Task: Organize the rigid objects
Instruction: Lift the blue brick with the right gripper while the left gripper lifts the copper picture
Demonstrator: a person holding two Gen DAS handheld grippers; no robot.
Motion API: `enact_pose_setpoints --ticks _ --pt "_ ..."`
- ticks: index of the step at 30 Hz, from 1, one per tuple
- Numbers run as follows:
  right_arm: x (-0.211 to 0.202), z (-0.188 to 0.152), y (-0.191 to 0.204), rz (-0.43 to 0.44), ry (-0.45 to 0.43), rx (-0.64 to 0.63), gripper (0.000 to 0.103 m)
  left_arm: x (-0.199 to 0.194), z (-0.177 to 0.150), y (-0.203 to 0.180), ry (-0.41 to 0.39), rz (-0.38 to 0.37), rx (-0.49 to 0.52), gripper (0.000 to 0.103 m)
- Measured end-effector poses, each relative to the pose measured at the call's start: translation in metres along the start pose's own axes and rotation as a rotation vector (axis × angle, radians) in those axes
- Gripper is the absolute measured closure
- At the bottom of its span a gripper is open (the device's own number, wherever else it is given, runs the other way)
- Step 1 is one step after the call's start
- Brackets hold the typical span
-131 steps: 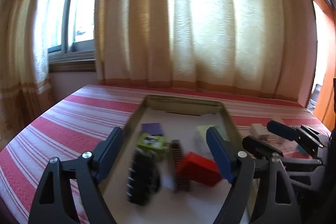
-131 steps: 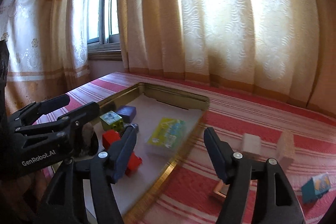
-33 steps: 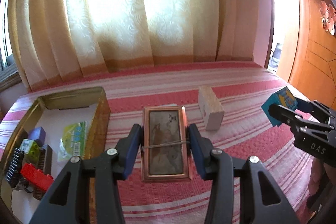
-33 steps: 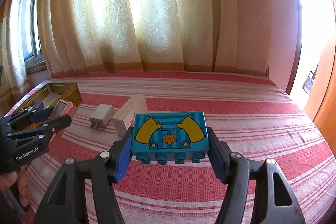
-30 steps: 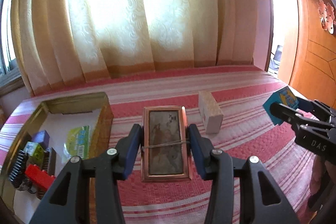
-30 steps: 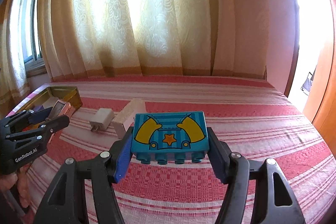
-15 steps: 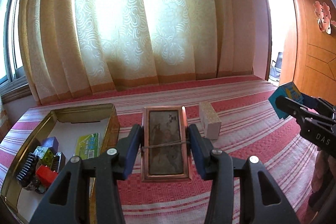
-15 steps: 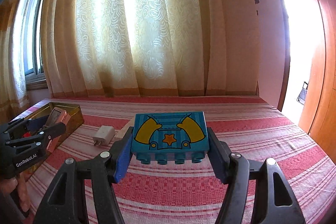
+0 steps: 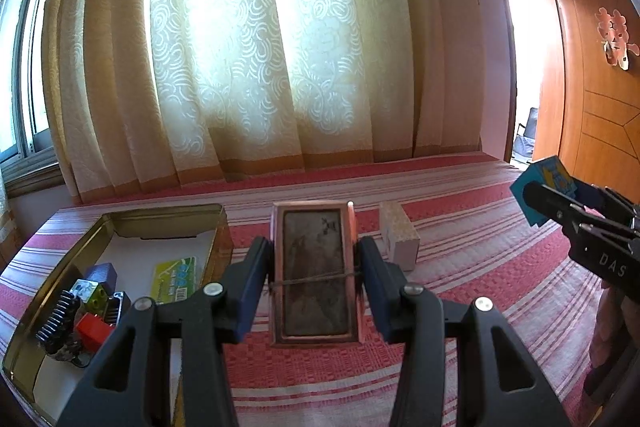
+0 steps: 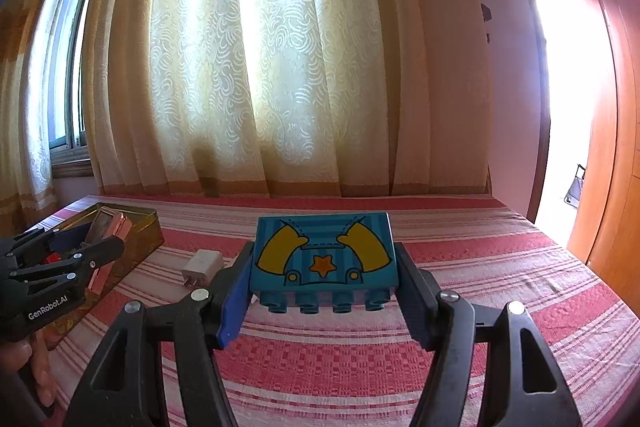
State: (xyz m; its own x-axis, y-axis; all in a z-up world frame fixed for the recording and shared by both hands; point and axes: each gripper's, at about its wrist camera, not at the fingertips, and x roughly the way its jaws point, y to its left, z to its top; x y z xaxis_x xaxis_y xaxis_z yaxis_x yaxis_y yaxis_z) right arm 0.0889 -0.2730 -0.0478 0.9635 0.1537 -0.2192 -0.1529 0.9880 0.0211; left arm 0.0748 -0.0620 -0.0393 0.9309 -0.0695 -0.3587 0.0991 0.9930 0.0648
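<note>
Copper-coloured metal frames the flat rectangular case [image 9: 316, 271] that our left gripper [image 9: 316, 273] holds: its blue-padded jaws are clenched on the case's two long sides, and a thin band runs across the case between them. The case is lifted clear of the red-and-white striped bedspread [image 9: 480, 267], which covers a bed.

Our right gripper [image 10: 324, 281] has its jaws clamped on a teal toy brick [image 10: 324, 255], printed with two yellow shapes and an orange star, its studs facing us; the brick too is held above the bedspread.

To the near left lies a gold-coloured tin tray [image 9: 168, 221] with a white floor. In its near left corner we see a black ridged piece [image 9: 56, 319], a red brick [image 9: 90, 327], a green-and-yellow brick [image 9: 90, 291] and a purple block [image 9: 102, 273] clustered together; a green-and-yellow card [image 9: 176, 277] lies flat beside them, toward the tray's right wall.

Just right of the held case, farther off on the bedspread, stands a small whitish box [image 9: 398, 235]. In the right wrist view a white plug adapter [image 10: 202, 267] rests on the bedspread between the tray and the teal brick.

Beyond the bed hang cream patterned curtains [image 9: 260, 47] with an orange hem, and at far right stands a wooden door [image 9: 592, 107].
</note>
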Motion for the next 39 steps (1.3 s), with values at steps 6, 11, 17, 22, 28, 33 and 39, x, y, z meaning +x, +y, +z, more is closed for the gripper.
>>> enact_pose_setpoints --ticks 6,11,17,22,28,33,39 --pt "-0.002 0.000 0.004 0.008 -0.010 -0.006 0.037 -0.005 -0.001 0.002 -0.014 0.001 0.001 0.069" --pt "-0.002 0.000 0.011 0.019 -0.009 -0.013 0.037 -0.005 -0.001 0.005 -0.005 -0.003 -0.014 0.069" --pt "-0.001 0.000 0.015 0.032 -0.002 -0.016 0.037 0.002 -0.001 0.004 0.040 -0.055 -0.001 0.057" --pt "0.000 0.000 0.013 0.033 0.004 -0.012 0.037 0.013 -0.002 -0.012 0.107 -0.092 0.072 0.034" --pt "0.003 0.001 0.013 0.036 0.015 -0.007 0.037 0.053 -0.011 -0.038 0.332 -0.113 0.182 0.034" --pt "0.019 0.001 0.011 0.022 0.097 0.006 0.037 0.081 -0.018 -0.024 0.483 -0.172 0.080 0.034" --pt "0.047 -0.004 0.004 0.024 0.239 0.037 0.037 0.083 -0.021 -0.030 0.502 -0.166 0.086 0.051"
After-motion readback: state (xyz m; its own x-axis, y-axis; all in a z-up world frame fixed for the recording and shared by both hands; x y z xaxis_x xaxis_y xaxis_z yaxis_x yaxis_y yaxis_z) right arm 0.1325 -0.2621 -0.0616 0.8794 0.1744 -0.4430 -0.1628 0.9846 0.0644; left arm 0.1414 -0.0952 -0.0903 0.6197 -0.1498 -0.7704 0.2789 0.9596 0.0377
